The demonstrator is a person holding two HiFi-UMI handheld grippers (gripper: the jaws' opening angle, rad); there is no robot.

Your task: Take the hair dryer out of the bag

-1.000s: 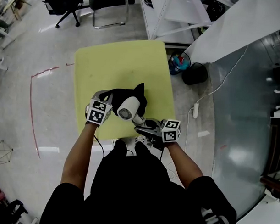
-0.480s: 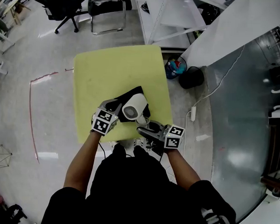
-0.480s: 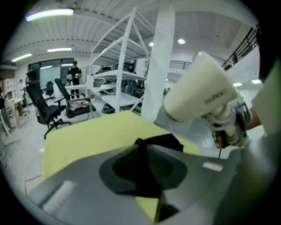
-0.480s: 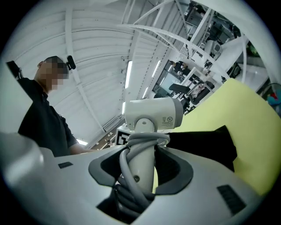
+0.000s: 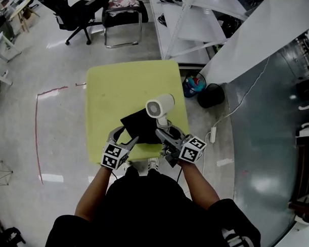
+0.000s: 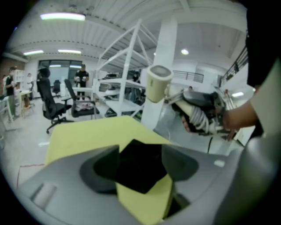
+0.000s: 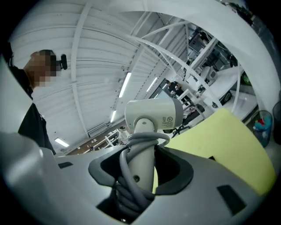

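A white hair dryer (image 5: 159,106) hangs above the yellow table (image 5: 110,88), clear of the black bag (image 5: 139,126). My right gripper (image 5: 167,133) is shut on its handle (image 7: 141,167), which has the grey cord wound around it; the barrel (image 7: 153,113) points up and away. The bag (image 6: 140,169) lies flat near the table's front edge. My left gripper (image 5: 125,138) sits at the bag's near-left corner. Its jaws have just been opening and stand wide, with the bag showing between them but not pinched. The left gripper view also shows the dryer (image 6: 157,83).
Office chairs (image 5: 77,11) stand beyond the table. A dark bin (image 5: 212,94) and blue-red items (image 5: 193,84) sit on the floor to its right, with a white power strip (image 5: 213,133) and cord nearby. White shelving rises at the back right. Red tape (image 5: 37,136) marks the floor at left.
The right gripper has raised the hair dryer up out of the bag. The left gripper has let go of the bag and drawn back toward the person; the bag has flattened.
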